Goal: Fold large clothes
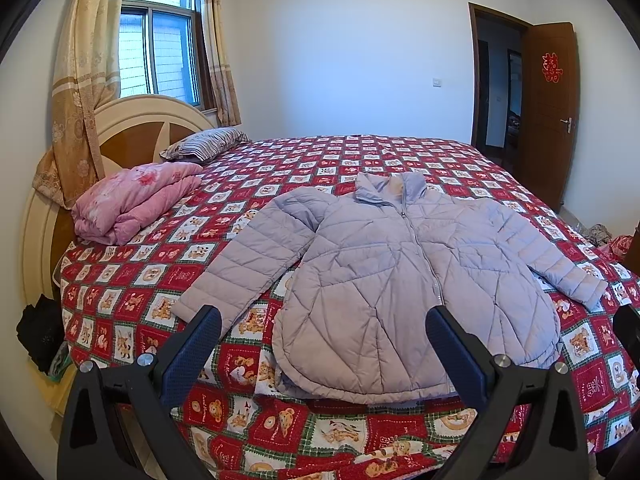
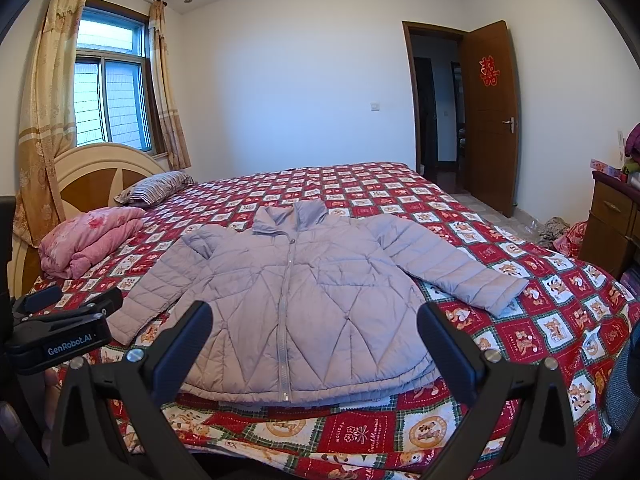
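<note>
The lilac quilted jacket (image 1: pixel 384 280) is lying zipped, front up, sleeves spread on the patterned bedspread (image 1: pixel 320 432), presumably laid flat for folding. I am holding my left gripper (image 1: pixel 324 344) and right gripper (image 2: pixel 316 340) released, empty, at its hem. Only the right wrist view is showing the bedside cabinet (image 2: pixel 612 220).

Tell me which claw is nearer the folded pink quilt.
Left. The left claw hovers open above the bed's near edge, on the side of the pink quilt. The right claw is open too, farther along, over the jacket's hem.
</note>
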### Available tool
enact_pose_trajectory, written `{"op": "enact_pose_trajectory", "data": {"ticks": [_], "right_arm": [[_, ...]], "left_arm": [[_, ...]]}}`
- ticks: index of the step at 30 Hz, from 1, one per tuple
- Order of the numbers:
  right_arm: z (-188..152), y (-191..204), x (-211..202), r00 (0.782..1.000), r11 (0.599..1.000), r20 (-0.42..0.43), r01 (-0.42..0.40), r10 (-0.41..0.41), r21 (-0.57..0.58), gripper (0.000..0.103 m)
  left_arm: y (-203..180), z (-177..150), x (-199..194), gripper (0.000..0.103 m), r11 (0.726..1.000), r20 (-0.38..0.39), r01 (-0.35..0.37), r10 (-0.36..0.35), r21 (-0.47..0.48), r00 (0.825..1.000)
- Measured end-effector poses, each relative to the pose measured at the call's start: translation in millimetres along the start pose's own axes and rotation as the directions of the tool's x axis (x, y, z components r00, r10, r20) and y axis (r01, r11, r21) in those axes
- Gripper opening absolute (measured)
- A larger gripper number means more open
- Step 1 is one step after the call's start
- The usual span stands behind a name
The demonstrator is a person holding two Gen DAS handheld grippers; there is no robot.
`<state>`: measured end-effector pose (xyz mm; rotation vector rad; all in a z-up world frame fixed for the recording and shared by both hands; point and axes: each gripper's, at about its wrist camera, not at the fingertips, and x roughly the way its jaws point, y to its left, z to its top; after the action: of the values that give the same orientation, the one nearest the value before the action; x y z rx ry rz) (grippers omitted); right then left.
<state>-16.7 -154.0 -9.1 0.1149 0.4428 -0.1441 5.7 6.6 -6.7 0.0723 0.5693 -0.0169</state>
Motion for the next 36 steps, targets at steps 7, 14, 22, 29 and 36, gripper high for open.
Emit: {"op": "enact_pose_trajectory", "data": {"ticks": [7,14,22,29,36], "right_arm": [[0,0,0,1.000,1.000,0.000,-0.002,0.002,0.000,0.103],[0,0,0,1.000,1.000,0.001,-0.005,0.005,0.002,0.103],[-4,5,1,1.000,1.000,-0.002,-0.007,0.007,0.000,0.103],[-5,5,3,1.000,1.000,-0.007,-0.020,0.020,0.002,0.103],[-10,-42,42,0.997,0.997,-0.067,0.049,-0.044,0.066,0.103]], "left_arm": [[0,0,0,0.102,1.000,0.000,0.000,0.000,0.000,1.000],[0,0,0,0.102,1.000,0.000,-0.002,0.002,0.000,1.000],[-1,1,1,0.102,1.000,-0.008,0.004,-0.004,0.000,1.000],[2,2,9,0.102,1.000,-0.021,0.011,-0.011,0.003,1.000],[7,3,51,0.102,0.999,-0.041,-0.034,0.034,0.016,0.999]]}}
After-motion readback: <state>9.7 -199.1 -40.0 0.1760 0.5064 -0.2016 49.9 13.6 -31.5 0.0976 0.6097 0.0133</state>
